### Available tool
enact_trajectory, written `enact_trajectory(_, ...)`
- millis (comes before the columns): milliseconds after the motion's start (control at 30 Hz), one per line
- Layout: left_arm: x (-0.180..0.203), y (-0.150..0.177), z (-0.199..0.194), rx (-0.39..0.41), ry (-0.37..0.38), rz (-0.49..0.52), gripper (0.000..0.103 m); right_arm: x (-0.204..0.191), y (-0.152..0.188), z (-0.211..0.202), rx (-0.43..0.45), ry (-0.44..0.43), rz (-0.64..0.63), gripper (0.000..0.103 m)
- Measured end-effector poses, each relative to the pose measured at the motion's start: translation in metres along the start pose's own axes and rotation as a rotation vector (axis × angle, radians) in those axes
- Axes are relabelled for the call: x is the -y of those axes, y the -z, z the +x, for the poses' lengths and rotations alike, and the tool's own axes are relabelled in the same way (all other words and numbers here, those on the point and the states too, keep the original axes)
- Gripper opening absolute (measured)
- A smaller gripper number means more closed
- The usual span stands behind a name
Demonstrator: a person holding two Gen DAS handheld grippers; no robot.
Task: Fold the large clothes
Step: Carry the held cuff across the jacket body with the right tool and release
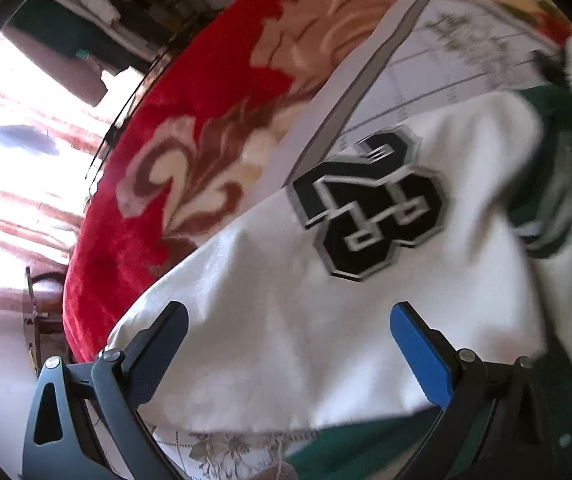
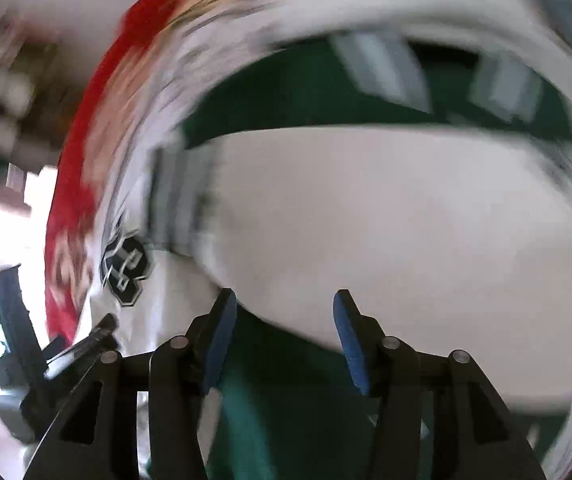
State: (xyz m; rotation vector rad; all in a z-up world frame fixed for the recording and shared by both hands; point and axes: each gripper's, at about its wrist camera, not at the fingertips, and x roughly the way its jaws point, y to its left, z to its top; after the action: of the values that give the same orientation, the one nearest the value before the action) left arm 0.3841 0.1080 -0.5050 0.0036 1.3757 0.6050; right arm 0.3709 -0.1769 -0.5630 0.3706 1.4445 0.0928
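White-and-green jersey (image 1: 286,300) lies rumpled, number patch (image 1: 370,204) showing.

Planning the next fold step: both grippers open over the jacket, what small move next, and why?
Probably lower the left gripper and close on the white sleeve: its jaws stand open astride that fabric, gripping nothing. The right gripper is open too, its view blurred.

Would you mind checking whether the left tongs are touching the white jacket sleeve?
Cannot tell. In the left wrist view the open left tongs frame the white sleeve, but no clear contact or gap shows.
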Motion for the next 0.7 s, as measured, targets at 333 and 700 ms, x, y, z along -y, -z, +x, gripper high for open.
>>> enact_trajectory(333, 0.121, 0.026, -0.062, 0.059, 0.109, 0.163, 0.103, 0.259, 0.092, -0.026, -0.113, 0.327, 0.269, 0.048)
enact_trajectory(700, 0.188, 0.026, -0.056, 0.024, 0.060, 0.200, 0.103, 0.415, 0.090, -0.102, -0.081, 0.188, 0.527, 0.043)
